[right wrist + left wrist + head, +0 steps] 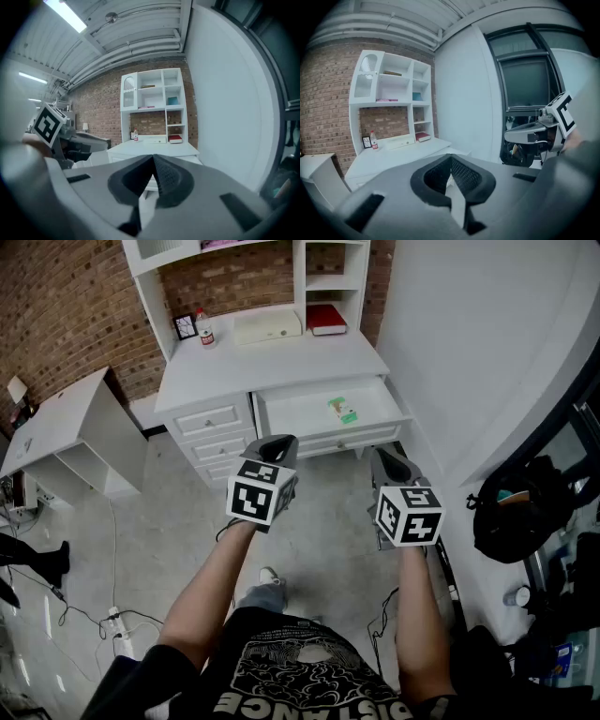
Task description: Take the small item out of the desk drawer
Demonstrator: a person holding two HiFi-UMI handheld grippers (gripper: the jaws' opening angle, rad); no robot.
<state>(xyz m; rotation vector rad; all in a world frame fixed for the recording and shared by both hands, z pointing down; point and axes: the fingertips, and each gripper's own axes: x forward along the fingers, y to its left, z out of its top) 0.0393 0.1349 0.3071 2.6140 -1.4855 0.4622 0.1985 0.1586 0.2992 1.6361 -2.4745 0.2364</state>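
A white desk [272, 367] stands against the brick wall, its right-hand drawer [323, 413] pulled open. Inside the drawer lies a small green-and-white item [344, 410]. My left gripper [278, 444] hovers in front of the desk's left drawer stack, jaws together with nothing between them. My right gripper [387, 459] hangs just short of the open drawer's front right corner, also shut and empty. In the left gripper view the jaws [451, 161] meet at the tips, and the right gripper [534, 133] shows at the right. The right gripper view shows its own pads [153, 161] closed, the desk [154, 149] beyond.
On the desktop stand a red book [326, 319], a white box [267, 326], a small bottle [203, 328] and a clock [185, 326]. A white side table [66, 432] sits at the left. A dark bag [516, 507] lies at the right. Cables [103, 615] trail on the floor.
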